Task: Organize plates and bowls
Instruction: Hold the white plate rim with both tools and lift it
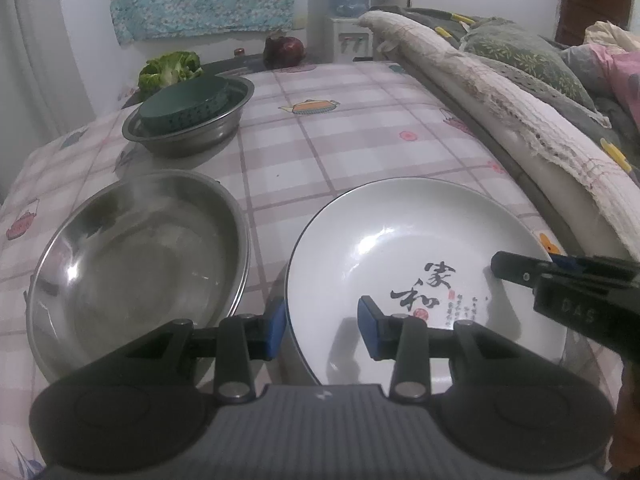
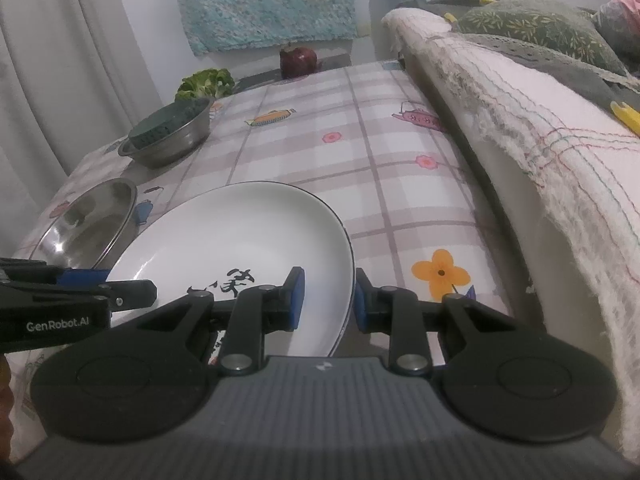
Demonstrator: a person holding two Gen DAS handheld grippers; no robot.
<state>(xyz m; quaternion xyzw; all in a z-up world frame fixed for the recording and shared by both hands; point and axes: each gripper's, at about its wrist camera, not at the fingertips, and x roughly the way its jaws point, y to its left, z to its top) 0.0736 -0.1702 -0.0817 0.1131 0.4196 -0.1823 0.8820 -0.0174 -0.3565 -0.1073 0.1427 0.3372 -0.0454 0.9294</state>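
A white plate (image 1: 400, 240) (image 2: 240, 232) with black calligraphy lies at the near end of the checked tablecloth (image 1: 340, 140). My left gripper (image 1: 322, 326) straddles its left rim, one blue pad outside and one on the inside face, gripping it. On the opposite rim my right gripper (image 2: 329, 302) is closed the same way. Whether the plate is raised off the cloth I cannot tell. A wide, empty steel basin (image 1: 136, 256) (image 2: 88, 220) sits just left of the plate. Further back, a smaller steel bowl (image 1: 188, 140) (image 2: 168, 148) holds a dark green dish (image 1: 184, 104) (image 2: 168, 120).
Leafy greens (image 1: 170, 66) and a dark red round vegetable (image 1: 283, 51) lie at the table's far end. Along the right side runs a padded edge draped with cloth and bedding (image 1: 500, 92). A water dispenser (image 1: 350, 12) stands by the back wall.
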